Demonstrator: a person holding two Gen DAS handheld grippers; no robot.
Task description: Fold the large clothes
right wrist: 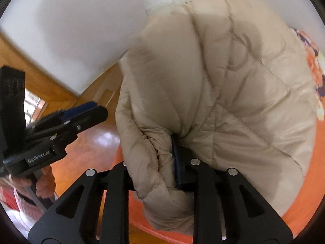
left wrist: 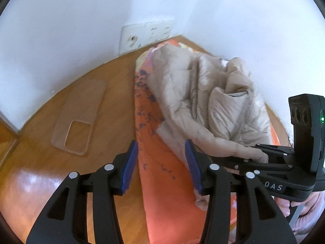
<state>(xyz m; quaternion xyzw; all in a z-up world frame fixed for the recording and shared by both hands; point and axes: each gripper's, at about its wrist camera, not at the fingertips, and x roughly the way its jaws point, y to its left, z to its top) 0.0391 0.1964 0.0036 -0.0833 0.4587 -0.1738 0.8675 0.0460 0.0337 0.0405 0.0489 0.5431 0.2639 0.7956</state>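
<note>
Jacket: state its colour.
Beige, quilted jacket; clearest in the right wrist view.

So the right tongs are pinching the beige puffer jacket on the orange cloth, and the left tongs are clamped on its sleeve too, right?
Not quite. The left tongs are open and hold nothing: the left wrist view shows only the orange cloth between their blue pads. The rest stands: in the right wrist view the right tongs pinch a fold of the beige puffer jacket.

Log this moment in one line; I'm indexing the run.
left gripper: open, empty | right gripper: shut on beige puffer jacket cuff | jacket: crumpled on orange cloth
</note>
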